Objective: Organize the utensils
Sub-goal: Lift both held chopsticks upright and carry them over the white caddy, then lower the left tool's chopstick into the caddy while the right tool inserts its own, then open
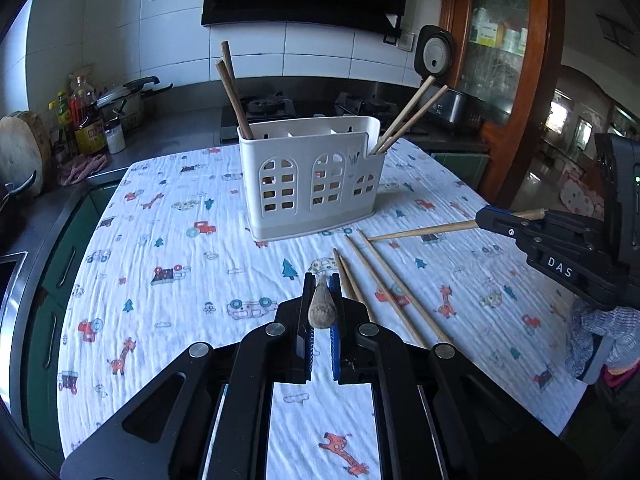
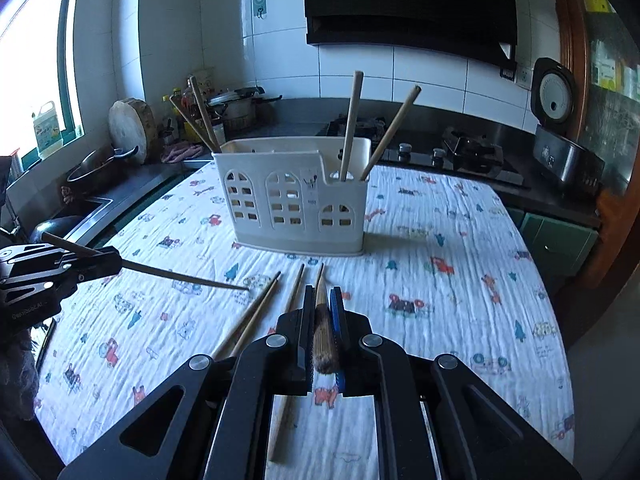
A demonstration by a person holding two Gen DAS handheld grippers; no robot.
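Wooden chopstick (image 1: 322,308) clamped in left tool (image 1: 322,286); right tool (image 2: 322,300) grips another chopstick (image 2: 324,336).

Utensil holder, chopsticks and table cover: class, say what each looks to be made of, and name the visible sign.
Utensil holder: probably moulded plastic; matt cream walls with clean window cut-outs.
Chopsticks: likely wood or bamboo; pale tan, dull, with grain showing on the one in the right tongs.
Table cover: woven cloth, perhaps cotton; crinkled, soft folds, printed cartoon animals and vehicles.
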